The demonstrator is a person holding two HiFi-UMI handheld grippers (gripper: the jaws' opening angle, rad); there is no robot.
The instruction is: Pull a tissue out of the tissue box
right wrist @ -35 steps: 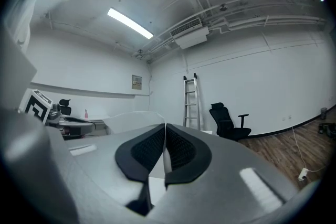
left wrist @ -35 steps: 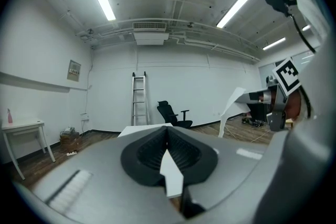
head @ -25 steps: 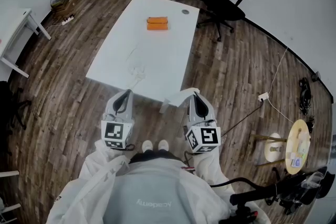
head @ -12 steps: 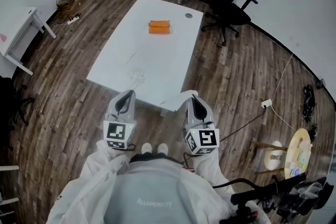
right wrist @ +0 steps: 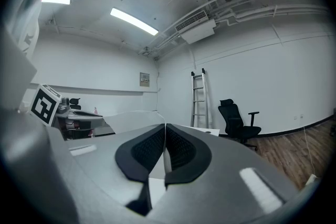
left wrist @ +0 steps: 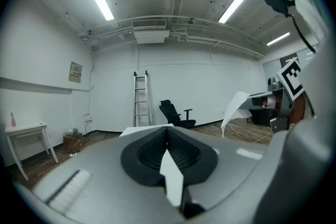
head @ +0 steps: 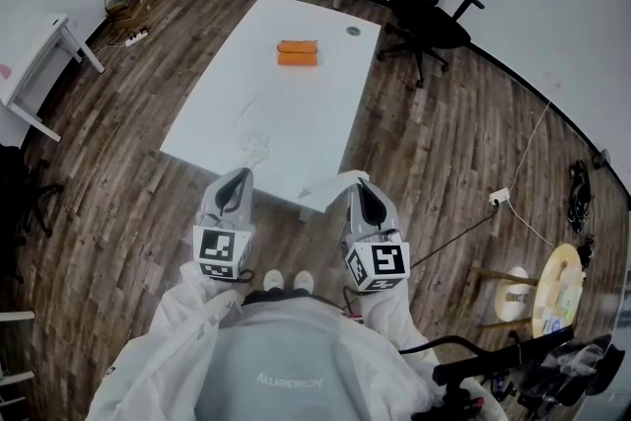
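Currently held: a white tissue (head: 320, 191), pinched at one edge by the right gripper (head: 359, 184), fanning toward its 10 o'clock near the table (head: 296, 118) corner.
Tissue box (head: 297, 52): orange, at 12 o'clock on the table's far half, well apart from both grippers.
Left gripper (head: 236, 177): jaws pressed together; a white sliver in the seam, unidentifiable.
Handling: feather-light, limp, probably tears easily; best gripped gently at an edge.
Views: the left gripper view alone shows the tissue's peaked drape; the head view alone shows the box.
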